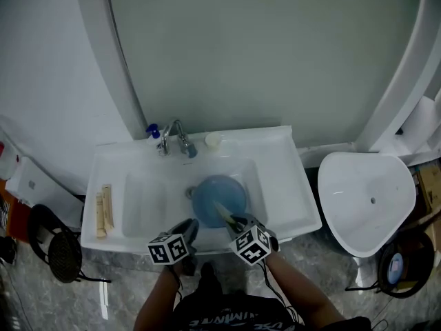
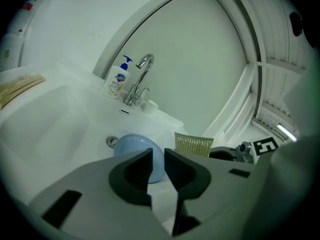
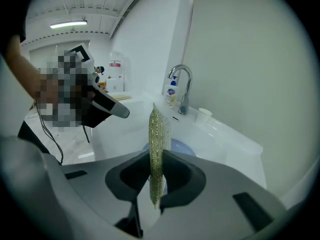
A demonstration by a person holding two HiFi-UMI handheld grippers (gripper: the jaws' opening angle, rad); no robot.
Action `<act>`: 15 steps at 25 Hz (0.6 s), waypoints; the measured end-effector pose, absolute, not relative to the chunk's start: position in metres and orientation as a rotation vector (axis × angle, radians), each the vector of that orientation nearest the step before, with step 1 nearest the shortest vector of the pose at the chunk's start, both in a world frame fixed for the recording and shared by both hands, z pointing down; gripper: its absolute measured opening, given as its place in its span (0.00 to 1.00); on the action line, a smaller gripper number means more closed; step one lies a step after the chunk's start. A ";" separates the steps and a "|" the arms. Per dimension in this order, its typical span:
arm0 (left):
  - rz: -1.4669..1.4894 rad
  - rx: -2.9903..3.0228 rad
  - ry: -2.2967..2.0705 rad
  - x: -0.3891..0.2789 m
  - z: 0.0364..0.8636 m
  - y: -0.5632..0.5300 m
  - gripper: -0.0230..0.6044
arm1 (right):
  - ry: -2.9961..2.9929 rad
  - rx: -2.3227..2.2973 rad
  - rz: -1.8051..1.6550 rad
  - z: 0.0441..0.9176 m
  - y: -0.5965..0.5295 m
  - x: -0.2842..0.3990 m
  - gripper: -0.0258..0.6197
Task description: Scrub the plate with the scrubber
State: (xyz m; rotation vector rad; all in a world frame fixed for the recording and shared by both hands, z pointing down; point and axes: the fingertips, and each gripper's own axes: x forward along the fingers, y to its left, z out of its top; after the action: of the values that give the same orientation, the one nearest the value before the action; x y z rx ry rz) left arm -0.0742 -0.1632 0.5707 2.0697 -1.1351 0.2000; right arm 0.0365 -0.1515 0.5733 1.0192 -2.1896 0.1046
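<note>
Pinching the scrubber [image 3: 159,129], right gripper [image 3: 156,176] by blue plate [image 1: 210,195]; left gripper [image 2: 158,156] narrow-jawed, empty

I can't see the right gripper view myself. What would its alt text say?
The right gripper is shut on a thin yellow-green scrubber, held upright and edge-on to the camera. Behind it a blue plate lies in a white sink, with a faucet and a soap bottle at the far end.
</note>
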 end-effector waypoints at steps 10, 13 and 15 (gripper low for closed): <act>0.173 2.045 -1.221 -0.062 0.563 -0.094 0.09 | -2.251 0.991 0.076 0.560 -0.088 0.050 0.15; 0.160 2.040 -1.232 -0.057 0.562 -0.071 0.07 | -2.261 0.983 0.077 0.560 -0.069 0.058 0.15; 0.146 2.047 -1.232 -0.052 0.559 -0.057 0.07 | -2.269 0.981 0.084 0.560 -0.057 0.063 0.15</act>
State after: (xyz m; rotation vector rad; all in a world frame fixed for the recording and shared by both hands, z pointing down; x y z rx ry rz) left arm -0.0519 -0.0573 0.5588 2.0471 -1.2324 0.1464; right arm 0.0633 -0.0571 0.5603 0.9814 -2.2691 0.0842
